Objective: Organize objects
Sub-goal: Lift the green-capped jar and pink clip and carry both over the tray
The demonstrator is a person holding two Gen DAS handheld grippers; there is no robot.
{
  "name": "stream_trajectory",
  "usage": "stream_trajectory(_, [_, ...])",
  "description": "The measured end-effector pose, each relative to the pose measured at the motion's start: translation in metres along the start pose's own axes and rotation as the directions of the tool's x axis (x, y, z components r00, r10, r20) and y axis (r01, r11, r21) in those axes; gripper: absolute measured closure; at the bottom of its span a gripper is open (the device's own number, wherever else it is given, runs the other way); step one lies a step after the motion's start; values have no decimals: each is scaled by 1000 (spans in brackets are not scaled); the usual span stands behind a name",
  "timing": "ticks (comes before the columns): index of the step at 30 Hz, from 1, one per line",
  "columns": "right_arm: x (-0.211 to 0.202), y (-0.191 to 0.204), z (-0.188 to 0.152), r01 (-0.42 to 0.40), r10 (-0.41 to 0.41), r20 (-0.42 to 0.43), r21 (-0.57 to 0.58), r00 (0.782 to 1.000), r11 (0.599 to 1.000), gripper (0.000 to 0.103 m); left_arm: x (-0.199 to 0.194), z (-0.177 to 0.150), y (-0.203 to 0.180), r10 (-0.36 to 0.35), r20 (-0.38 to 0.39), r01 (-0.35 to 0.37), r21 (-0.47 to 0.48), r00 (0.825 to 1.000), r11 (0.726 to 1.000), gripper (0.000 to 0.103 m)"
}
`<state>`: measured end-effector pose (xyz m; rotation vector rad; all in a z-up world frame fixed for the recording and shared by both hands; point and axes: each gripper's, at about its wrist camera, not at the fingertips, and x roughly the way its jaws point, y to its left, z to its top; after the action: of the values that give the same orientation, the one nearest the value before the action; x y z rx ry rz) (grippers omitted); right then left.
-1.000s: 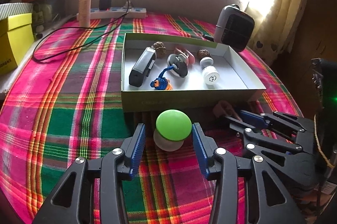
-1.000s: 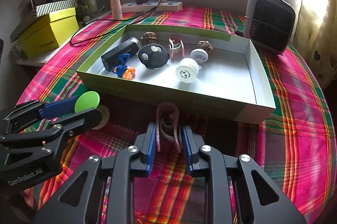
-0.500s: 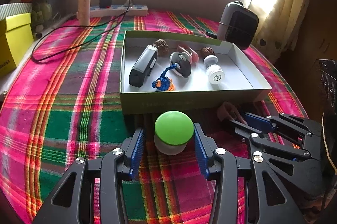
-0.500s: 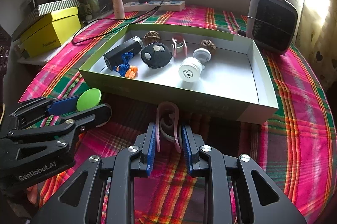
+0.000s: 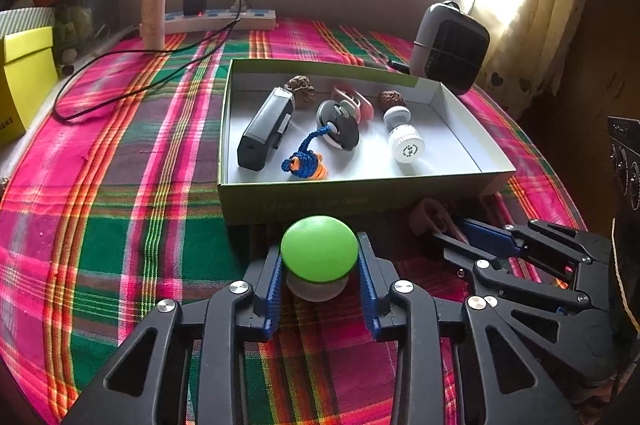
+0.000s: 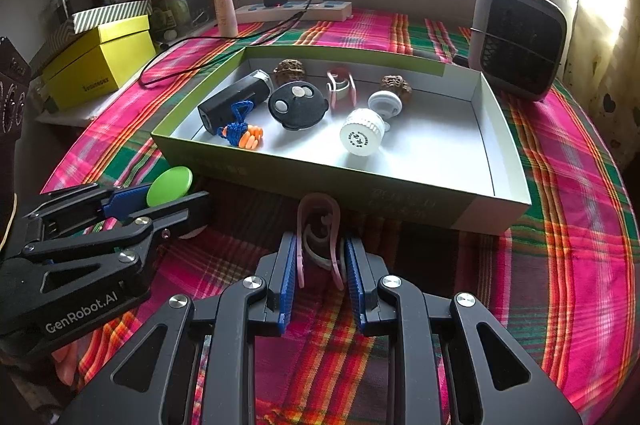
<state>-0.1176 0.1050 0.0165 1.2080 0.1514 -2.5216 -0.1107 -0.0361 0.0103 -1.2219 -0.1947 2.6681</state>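
Plaid cloth in pink and green (image 5: 120, 225) covers the table under a bright window, and the open box (image 5: 360, 191) sits mid-table. From the left wrist view, the left gripper (image 5: 320, 279) has just been closing: a second ago its blue pads stood clear on either side of the green-capped jar (image 5: 319, 254), and now they press against the white body just under the cap, at a middling width. The jar stands on the cloth just in front of the box's near wall. To the right, the right gripper (image 5: 452, 229) reaches in low, with the pink clip (image 5: 430, 215) showing at its tips. From the right wrist view, the right gripper (image 6: 320, 267) is clamped narrowly on the pink clip (image 6: 318, 225), unchanged from a second ago, near the box's (image 6: 400, 203) front wall. The left gripper (image 6: 168, 199) shows at the left with the green cap (image 6: 170, 180) between its fingers. Inside the box lie a black torch (image 6: 234, 97), a round black fob (image 6: 298, 105) and a white bottle (image 6: 362, 133). Both items now appear secured, so a lift over the near wall into the box looks like the next step.
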Motion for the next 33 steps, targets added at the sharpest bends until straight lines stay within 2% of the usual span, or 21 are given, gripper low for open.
stream_trajectory(21, [-7,0,-1,-19,19,25,1,999,1000,79,-7,-1,-2,40,23,-41,25,999,999,73])
stream_trajectory(33, [-19,-7,-1,-33,32,45,21,998,999,79,-19,-1,-7,23,38,-24,24,999,999,73])
